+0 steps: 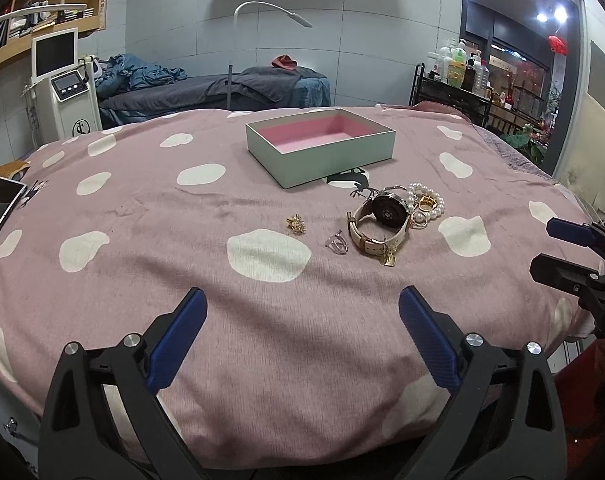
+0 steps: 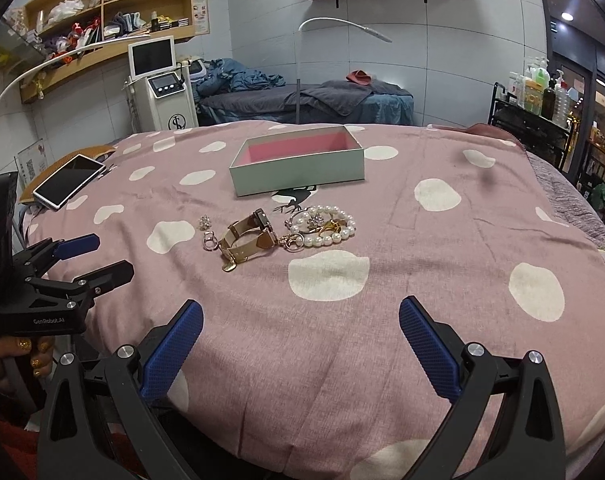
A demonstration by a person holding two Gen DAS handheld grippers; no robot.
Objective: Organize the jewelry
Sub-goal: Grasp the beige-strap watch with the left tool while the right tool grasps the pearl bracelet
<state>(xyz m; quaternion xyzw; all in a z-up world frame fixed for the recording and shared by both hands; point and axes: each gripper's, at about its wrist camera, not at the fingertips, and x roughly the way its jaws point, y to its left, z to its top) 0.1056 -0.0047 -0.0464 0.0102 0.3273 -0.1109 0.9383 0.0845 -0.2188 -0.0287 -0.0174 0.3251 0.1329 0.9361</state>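
While both hand-held grippers hover above the near edge of a bed draped in a pink woven blanket with cream blotches (image 1: 150, 216), the left gripper (image 1: 302, 336) and the right gripper (image 2: 300, 344) each stand with their blue ribbed pads spread wide and nothing between them. A wide stretch of bare blanket lies between the pads and the jewelry.

Near the middle of the blanket sits a shallow, open rectangular cardboard box, pale green outside and pink inside (image 1: 334, 156). Just in front of it the pieces cluster: a round-faced wristwatch on a cream leather strap (image 1: 376, 220), touching a white pearl bracelet (image 1: 430, 200) that coils around small gold pieces too tangled to tell apart. A gold heart-shaped charm (image 1: 389, 259) lies at the strap's near end. To the watch's left lies a clear silver-toned ring (image 1: 336, 245), and beyond it, apart, a small gold cluster ornament (image 1: 296, 225).

A white-framed tablet with a dark screen (image 2: 68, 180) rests at the blanket's far left edge. A hand with gold-glittered nails (image 2: 30, 356) grips the left gripper's handle.
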